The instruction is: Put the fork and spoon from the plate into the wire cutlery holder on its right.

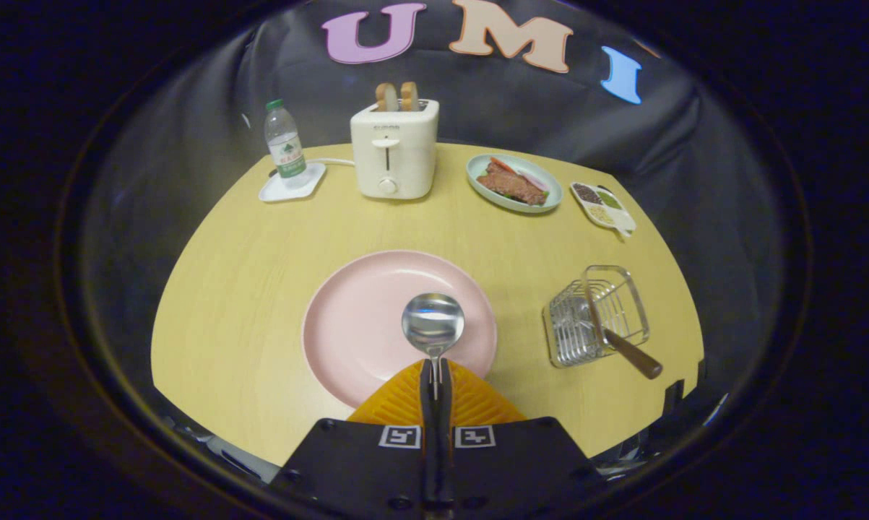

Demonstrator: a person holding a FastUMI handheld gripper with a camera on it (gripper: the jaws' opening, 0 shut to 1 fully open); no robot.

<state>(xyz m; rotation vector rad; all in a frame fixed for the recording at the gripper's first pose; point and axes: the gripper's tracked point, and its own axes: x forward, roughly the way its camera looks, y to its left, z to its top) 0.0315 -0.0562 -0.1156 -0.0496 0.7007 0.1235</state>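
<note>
The claw (435, 375) pinches the spoon (433, 323) by its handle, bowl pointing straight ahead above the pink plate (355, 325); the wire cutlery holder (597, 315) stands on the surface (246, 289) to the right, already holding 1 utensil, probably the fork (622, 339); the carry looks due rightward.

No text is legible: the toaster (394, 148) marking and bottle (285, 148) label are blurred.

Silver spoon (433, 323) pinched above the pink plate (355, 325); brown-handled fork (622, 343) leans inside the wire cutlery holder (597, 315).
</note>
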